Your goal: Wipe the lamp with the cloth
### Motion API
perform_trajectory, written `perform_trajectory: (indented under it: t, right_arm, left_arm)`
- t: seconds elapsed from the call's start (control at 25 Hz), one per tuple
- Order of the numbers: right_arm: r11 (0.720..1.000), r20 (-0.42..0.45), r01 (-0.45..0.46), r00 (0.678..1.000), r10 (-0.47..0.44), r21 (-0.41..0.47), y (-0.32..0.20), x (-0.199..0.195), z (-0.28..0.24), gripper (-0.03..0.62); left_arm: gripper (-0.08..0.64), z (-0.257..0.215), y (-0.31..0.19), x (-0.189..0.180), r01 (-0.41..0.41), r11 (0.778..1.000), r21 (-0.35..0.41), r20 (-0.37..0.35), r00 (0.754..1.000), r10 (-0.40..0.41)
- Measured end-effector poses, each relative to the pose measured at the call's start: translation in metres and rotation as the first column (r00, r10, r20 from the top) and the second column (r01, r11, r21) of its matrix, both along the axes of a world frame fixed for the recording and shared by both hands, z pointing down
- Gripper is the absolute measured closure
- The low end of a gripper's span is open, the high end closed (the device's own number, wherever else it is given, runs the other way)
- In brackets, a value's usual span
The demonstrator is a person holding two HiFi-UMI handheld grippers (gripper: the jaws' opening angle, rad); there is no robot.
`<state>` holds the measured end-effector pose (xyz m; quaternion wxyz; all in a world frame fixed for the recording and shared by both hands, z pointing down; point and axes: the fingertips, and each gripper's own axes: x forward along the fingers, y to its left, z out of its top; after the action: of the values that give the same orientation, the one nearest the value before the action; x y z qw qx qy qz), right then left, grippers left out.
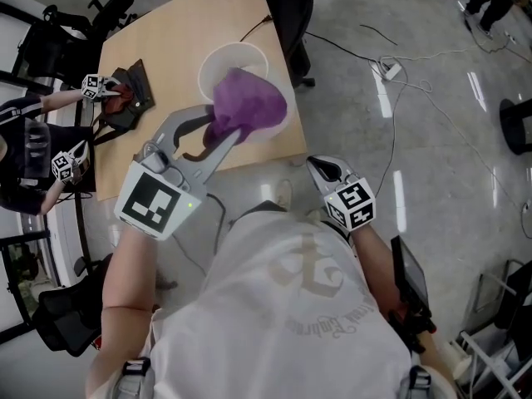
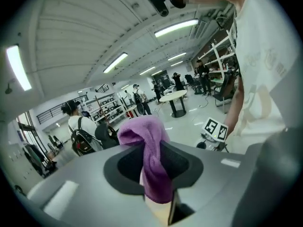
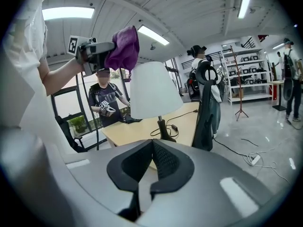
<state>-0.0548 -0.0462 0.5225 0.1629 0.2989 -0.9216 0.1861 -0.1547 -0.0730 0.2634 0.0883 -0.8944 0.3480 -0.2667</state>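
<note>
The left gripper point(image 2: 156, 174) is clamped on a crumpled purple fabric cloth point(image 1: 249, 102), which bunches past its jaw tips just above the white conical shade of the table lamp point(image 1: 236, 56) on the pale wooden table point(image 1: 166, 32), while the right gripper point(image 3: 151, 167), jaws together and empty, faces the lamp from farther off.

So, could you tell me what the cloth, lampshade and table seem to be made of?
Cloth: purple, fuzzy nap, limp folds; likely microfibre or terry.
Lampshade: white, matte, smooth; probably fabric or paper, unclear which.
Table: pale, even wood-look top; possibly laminate.
</note>
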Motion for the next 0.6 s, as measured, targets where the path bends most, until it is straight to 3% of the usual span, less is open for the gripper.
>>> perform_trajectory:
  t: [0.08, 0.16, 0.24, 0.36, 0.48, 0.6]
  right_arm:
    - [1.0, -0.001, -0.003, 1.0, 0.003, 0.003, 0.0, 0.0, -0.002, 0.578]
    - [1.0, -0.003, -0.012, 1.0, 0.012, 0.006, -0.002, 0.003, -0.003, 0.578]
    - [1.0, -0.005, -0.025, 1.0, 0.025, 0.008, -0.004, 0.008, -0.002, 0.578]
    - [0.999, -0.009, -0.042, 0.999, 0.042, 0.011, -0.006, 0.014, -0.002, 0.578]
    - [0.998, -0.008, -0.063, 0.998, 0.063, 0.011, -0.009, 0.019, -0.003, 0.578]
    - [0.997, -0.007, -0.08, 0.997, 0.08, 0.006, -0.011, 0.022, -0.002, 0.578]
  left_arm:
    - [0.465, -0.005, -0.023, -0.017, 0.004, 0.999, 0.046, 0.144, 0.99, -0.011]
    - [0.465, 0.003, -0.045, -0.034, 0.017, 0.999, 0.042, 0.303, 0.953, -0.029]
    - [0.463, 0.016, -0.067, -0.048, 0.059, 0.998, -0.004, 0.401, 0.915, -0.053]
    - [0.463, 0.034, -0.095, -0.058, 0.113, 0.988, -0.104, 0.447, 0.893, -0.055]
    - [0.465, 0.058, -0.117, -0.059, 0.141, 0.964, -0.226, 0.469, 0.883, -0.019]
    - [0.465, 0.079, -0.131, -0.055, 0.155, 0.943, -0.294, 0.543, 0.839, 0.032]
